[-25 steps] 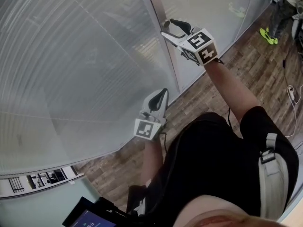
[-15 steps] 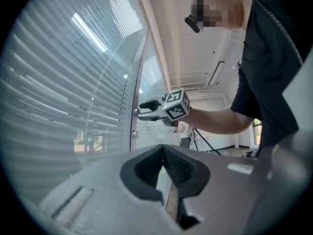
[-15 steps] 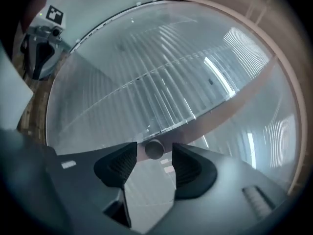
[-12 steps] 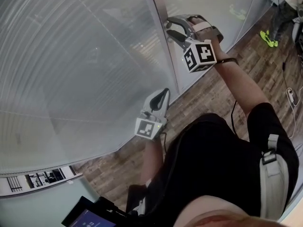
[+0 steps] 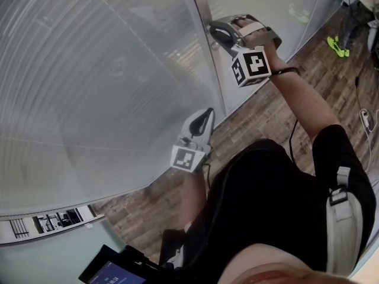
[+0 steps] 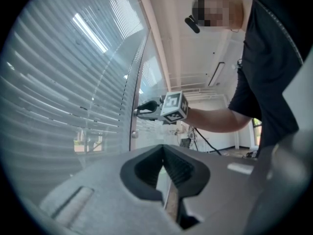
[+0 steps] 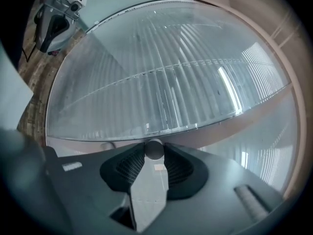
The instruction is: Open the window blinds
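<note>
Two grippers face a glass panel [image 5: 136,158] with the window blinds [image 5: 89,81] behind it, filling the head view from 8 to 12 o'clock. The right gripper [image 5: 214,29], at 1 o'clock, has just been closing its jaws, which now pinch the round knob [image 7: 155,149] on the metal frame [image 5: 208,58]. The left gripper [image 5: 204,117], near centre and at 7 o'clock of the right one, points level with its jaws together and nothing between them.

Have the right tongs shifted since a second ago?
Yes: against the window frame the right tongs rolled in place, marker cube swinging lower, and they have just been closing, the round knob between them.
</note>
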A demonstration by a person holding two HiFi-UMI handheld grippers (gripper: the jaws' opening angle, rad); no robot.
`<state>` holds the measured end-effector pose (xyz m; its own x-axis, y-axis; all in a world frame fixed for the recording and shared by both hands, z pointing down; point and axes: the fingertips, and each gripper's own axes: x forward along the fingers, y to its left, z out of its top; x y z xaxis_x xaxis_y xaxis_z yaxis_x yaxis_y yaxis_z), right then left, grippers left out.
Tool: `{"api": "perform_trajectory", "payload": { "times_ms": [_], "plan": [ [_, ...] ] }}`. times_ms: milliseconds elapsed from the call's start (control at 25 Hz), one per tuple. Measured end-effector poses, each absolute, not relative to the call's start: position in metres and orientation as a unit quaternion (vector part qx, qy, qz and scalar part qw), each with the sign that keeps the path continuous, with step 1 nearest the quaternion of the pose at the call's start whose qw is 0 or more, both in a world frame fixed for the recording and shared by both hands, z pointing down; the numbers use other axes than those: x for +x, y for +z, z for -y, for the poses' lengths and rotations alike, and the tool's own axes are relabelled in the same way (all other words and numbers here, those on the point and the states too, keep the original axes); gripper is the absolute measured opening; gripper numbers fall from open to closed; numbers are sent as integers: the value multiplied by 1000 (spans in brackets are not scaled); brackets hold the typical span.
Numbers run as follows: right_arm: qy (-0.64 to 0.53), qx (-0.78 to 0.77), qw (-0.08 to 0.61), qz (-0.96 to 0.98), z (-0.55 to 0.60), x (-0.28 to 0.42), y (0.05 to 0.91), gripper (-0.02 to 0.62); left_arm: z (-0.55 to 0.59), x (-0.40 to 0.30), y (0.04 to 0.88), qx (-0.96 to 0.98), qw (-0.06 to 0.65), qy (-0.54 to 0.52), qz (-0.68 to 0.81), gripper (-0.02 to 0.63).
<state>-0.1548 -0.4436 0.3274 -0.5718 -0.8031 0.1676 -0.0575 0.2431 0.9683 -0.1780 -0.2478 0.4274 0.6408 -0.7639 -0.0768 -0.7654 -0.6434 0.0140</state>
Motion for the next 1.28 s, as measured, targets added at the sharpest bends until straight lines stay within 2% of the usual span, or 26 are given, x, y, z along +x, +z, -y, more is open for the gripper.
{"api": "perform_trajectory", "payload": {
  "times_ms": [240,480,720,1000,1280],
  "plan": [
    [-515,312,340,722,445,-156,326,126,249,-182,426,-903,11,43,-426,3],
    [-418,338,293,791,446,-155,323,126,248,-182,428,-904,10,37,-425,3],
    [-271,367,210,865,451,-152,318,126,248,-182,428,-905,9,37,-424,3],
    [-72,393,71,914,457,-147,319,126,246,-180,430,-906,6,34,-422,3],
    [35,384,6,923,463,-144,322,126,247,-181,430,-906,10,30,-423,3]
  ]
}}
